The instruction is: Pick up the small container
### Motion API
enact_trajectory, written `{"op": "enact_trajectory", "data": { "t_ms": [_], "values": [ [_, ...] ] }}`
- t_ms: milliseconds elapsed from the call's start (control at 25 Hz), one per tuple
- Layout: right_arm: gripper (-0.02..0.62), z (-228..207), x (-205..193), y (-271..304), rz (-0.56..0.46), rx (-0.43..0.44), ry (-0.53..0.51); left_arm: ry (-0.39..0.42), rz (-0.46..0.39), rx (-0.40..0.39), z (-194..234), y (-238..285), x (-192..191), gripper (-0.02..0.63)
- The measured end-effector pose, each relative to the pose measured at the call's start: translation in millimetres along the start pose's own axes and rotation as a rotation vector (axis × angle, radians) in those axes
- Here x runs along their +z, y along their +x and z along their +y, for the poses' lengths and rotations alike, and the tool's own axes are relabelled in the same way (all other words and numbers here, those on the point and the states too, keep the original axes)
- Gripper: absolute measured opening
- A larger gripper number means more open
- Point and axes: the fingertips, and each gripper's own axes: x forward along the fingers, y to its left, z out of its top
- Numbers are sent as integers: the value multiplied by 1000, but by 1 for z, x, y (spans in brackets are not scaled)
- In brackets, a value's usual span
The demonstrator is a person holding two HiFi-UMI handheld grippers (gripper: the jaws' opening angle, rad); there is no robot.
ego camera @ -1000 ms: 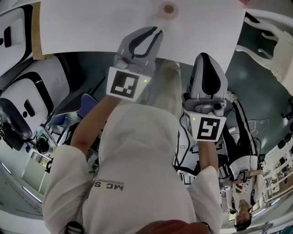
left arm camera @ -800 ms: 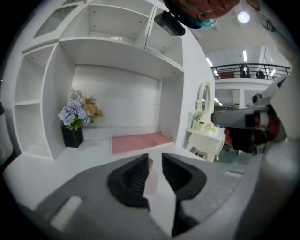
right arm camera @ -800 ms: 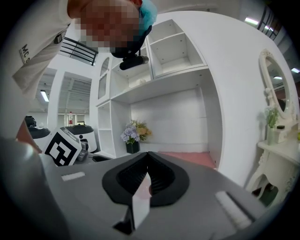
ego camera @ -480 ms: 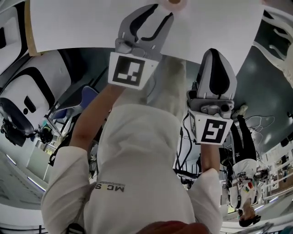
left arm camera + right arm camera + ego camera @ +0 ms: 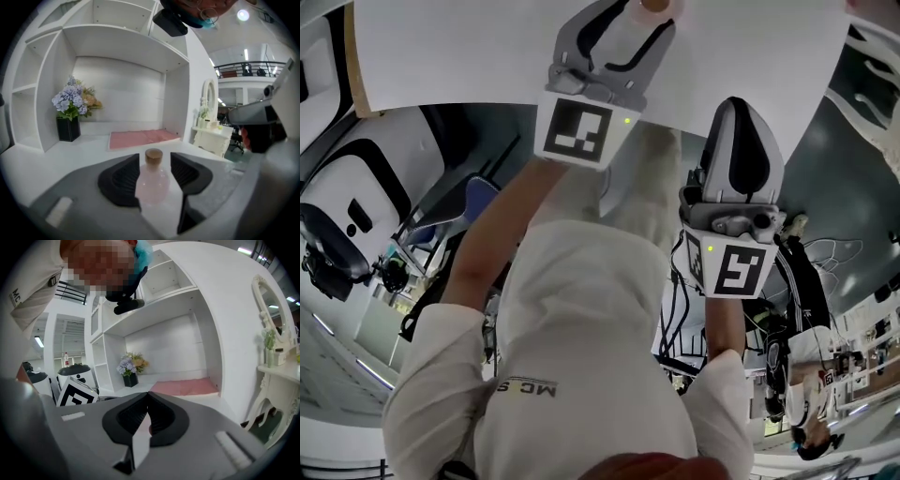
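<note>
The small container (image 5: 152, 183) is a round pale pink bottle with a cork stopper, standing upright on the white desk top (image 5: 84, 145). My left gripper (image 5: 154, 161) reaches around it. Its jaws are opening, the bottle stands between them and the dark pads (image 5: 123, 180) do not press on it. In the head view only the cork of the container (image 5: 654, 4) shows at the top edge, just past the left gripper (image 5: 642, 19). My right gripper (image 5: 741, 105) hangs back at the desk's near edge, shut with nothing in it; the right gripper view shows the right gripper (image 5: 148, 397) with its tips together.
A black vase of flowers (image 5: 69, 112) stands at the back left of the alcove and a pink mat (image 5: 140, 137) lies behind the bottle. White shelf walls (image 5: 176, 93) close in both sides. A white dressing table with a mirror (image 5: 209, 123) stands to the right.
My left gripper has moved forward over the desk to the bottle and its jaws have spread apart. The right gripper has stayed shut and has hardly moved.
</note>
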Motion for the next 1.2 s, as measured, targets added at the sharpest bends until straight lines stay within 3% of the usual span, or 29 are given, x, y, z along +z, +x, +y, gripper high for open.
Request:
{"op": "enact_trajectory", "data": {
  "t_ms": [240,440,600,840,1200],
  "values": [
    [-3,-8,1,4,3,-24,19,-3,-18,11,3,13,-4,206],
    [-3,-19,3,7,6,-36,56,46,-1,39,5,27,-11,196],
    [-3,-25,2,8,3,-57,63,67,-30,61,5,31,-8,140],
    [-3,-31,0,3,6,-77,63,74,-51,75,4,31,-5,137],
    [-3,-47,0,-4,13,-108,32,-5,-12,48,7,25,-9,137]
  ]
}}
